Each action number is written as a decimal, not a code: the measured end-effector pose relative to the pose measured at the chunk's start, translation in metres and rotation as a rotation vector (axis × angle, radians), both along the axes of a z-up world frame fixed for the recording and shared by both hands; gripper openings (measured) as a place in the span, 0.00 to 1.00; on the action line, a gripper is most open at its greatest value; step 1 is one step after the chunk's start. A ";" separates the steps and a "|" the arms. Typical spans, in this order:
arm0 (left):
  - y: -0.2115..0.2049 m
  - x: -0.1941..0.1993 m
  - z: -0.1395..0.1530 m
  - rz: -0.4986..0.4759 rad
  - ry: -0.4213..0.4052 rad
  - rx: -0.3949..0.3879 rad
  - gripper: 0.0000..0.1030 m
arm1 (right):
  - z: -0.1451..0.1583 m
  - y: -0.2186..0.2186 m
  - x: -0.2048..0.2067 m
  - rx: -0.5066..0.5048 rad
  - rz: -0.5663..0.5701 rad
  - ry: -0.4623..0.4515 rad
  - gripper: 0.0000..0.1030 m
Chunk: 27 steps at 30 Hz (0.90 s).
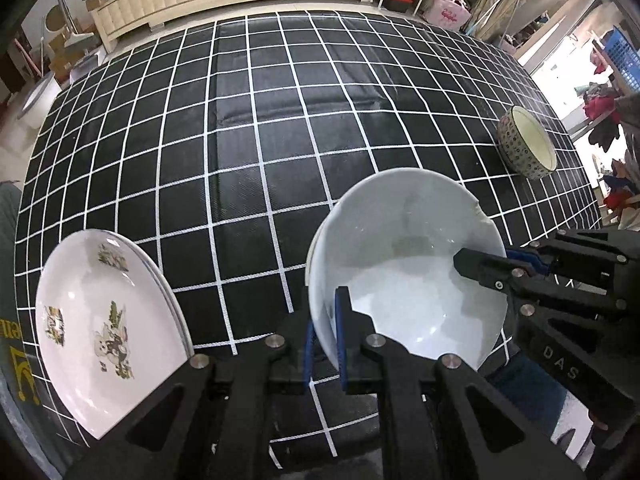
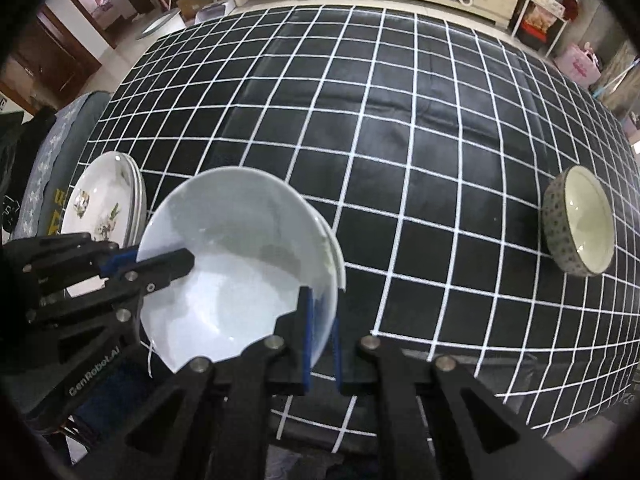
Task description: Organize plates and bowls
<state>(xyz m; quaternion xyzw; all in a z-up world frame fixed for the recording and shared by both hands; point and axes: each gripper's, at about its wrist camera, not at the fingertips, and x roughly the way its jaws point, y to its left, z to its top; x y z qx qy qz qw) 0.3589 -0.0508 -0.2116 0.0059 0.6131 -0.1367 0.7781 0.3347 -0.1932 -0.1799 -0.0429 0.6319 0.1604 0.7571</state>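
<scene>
Glossy glazed white bowl point(image 1: 404, 264), matt woven-looking checked tablecloth point(image 1: 256, 120), black plastic grippers.

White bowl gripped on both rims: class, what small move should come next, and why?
Probably carry the white bowl, clamped by both the left hand-held gripper and right hand-held gripper, toward the patterned bowl, which sits alone at the right; the plates are already stacked.

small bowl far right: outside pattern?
The small bowl has a dark outside with small light ring dots and a plain cream inside. Right wrist view shows it best.
</scene>
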 end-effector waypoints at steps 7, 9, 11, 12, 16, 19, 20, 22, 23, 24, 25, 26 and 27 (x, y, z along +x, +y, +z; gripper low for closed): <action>0.000 -0.001 -0.007 0.004 0.010 0.027 0.16 | 0.002 0.002 -0.001 -0.032 0.009 -0.019 0.13; 0.001 -0.004 -0.005 0.007 -0.002 0.031 0.17 | 0.004 0.002 -0.002 -0.042 0.018 -0.031 0.16; -0.001 -0.006 -0.002 -0.010 -0.017 0.048 0.17 | 0.005 0.003 -0.003 -0.066 0.021 -0.035 0.24; 0.000 -0.006 0.000 -0.014 -0.022 0.056 0.21 | 0.005 0.003 -0.004 -0.082 0.019 -0.041 0.43; 0.003 -0.011 0.018 -0.006 -0.085 0.078 0.35 | 0.018 -0.001 -0.009 -0.074 -0.008 -0.100 0.76; 0.012 -0.009 0.028 0.007 -0.109 0.057 0.55 | 0.029 -0.003 -0.011 -0.043 -0.031 -0.104 0.77; 0.014 -0.010 0.032 0.013 -0.120 0.059 0.58 | 0.032 -0.004 -0.012 -0.046 -0.030 -0.111 0.78; 0.015 -0.011 0.041 0.019 -0.164 0.069 0.74 | 0.040 -0.009 -0.016 -0.060 -0.033 -0.131 0.80; 0.017 -0.013 0.046 0.015 -0.184 0.067 0.78 | 0.045 -0.013 -0.018 -0.057 -0.040 -0.145 0.83; 0.015 -0.014 0.050 0.012 -0.195 0.062 0.83 | 0.049 -0.019 -0.021 -0.053 -0.052 -0.155 0.85; 0.014 -0.016 0.054 0.004 -0.204 0.046 0.83 | 0.053 -0.024 -0.024 -0.049 -0.065 -0.161 0.85; 0.012 -0.014 0.057 0.000 -0.203 0.037 0.83 | 0.057 -0.029 -0.027 -0.044 -0.077 -0.165 0.85; 0.012 -0.013 0.059 -0.002 -0.200 0.036 0.85 | 0.058 -0.034 -0.029 -0.051 -0.087 -0.170 0.85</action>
